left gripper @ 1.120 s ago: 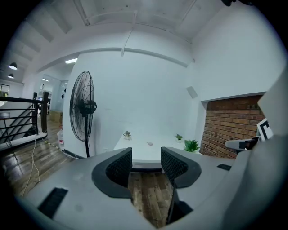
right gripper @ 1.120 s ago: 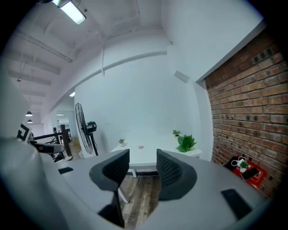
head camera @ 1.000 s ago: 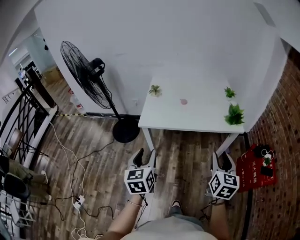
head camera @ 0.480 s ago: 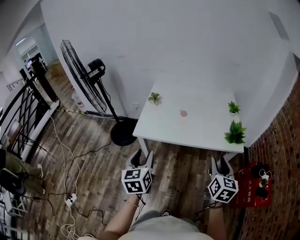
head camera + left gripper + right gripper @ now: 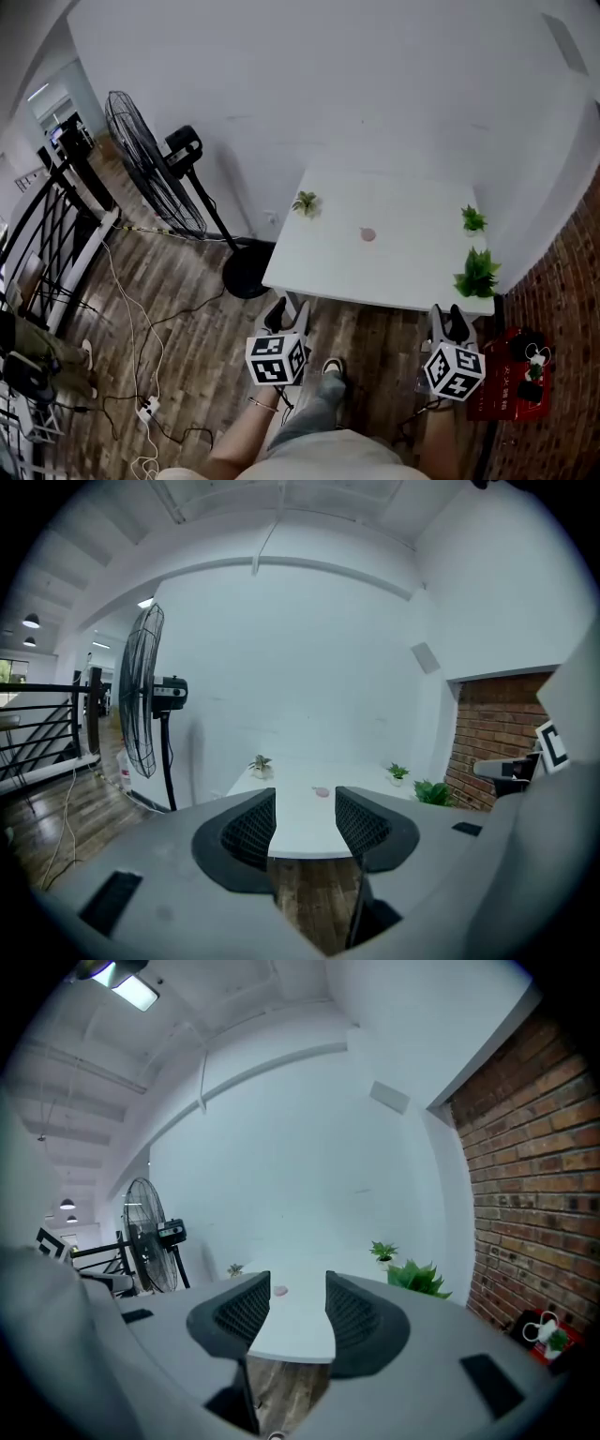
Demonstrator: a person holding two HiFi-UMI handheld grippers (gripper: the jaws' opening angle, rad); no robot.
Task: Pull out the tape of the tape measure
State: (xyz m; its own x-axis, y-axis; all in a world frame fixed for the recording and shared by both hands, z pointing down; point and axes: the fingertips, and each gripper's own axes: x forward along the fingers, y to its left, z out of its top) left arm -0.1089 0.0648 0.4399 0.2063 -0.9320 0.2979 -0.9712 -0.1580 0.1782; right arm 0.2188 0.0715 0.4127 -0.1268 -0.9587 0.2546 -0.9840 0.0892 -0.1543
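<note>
My left gripper (image 5: 287,309) and right gripper (image 5: 448,319) hang just short of the table (image 5: 319,267), both jaws spread on nothing. The tape measure (image 5: 367,234) lies mid-table, at 12 o'clock.

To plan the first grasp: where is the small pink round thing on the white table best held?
Probably across its round sides, coming from above: the pink thing lies low and flat, alone on the table. Finer detail is unreadable.
</note>
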